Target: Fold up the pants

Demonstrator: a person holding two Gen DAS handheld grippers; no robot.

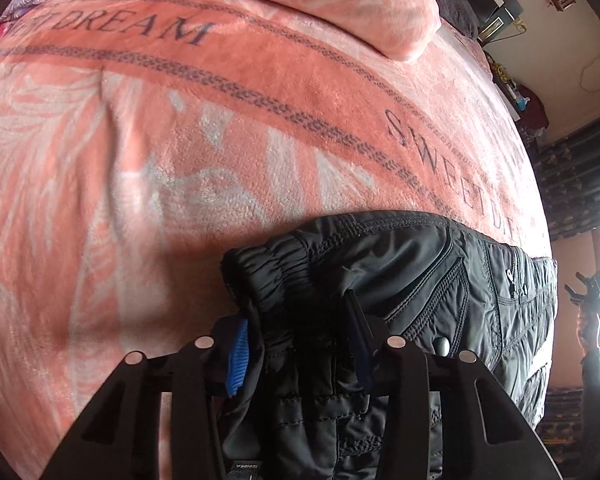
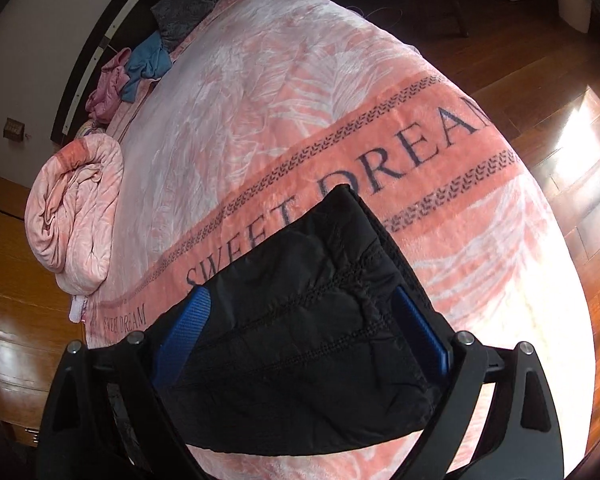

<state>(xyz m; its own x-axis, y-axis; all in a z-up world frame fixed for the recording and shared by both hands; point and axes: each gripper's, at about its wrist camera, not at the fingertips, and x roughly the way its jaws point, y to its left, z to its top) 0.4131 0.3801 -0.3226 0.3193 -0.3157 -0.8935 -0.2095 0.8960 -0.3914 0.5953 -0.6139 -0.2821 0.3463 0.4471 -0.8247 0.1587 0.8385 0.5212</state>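
Lying on the pink "SWEET DREAM" blanket of the bed, the black quilted pants are clamped at the elastic waistband by the left hand-held gripper; the right hand-held gripper pinches a quilted fold.

Two close wrist views down along jaws, sharing pants and blanket.

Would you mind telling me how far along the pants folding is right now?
Partly done: the black quilted pants already look doubled over. In hand: the left hand-held gripper pinches the elastic waistband, the right hand-held gripper the other end, above the pink blanket. Left: lay them down for the last fold.
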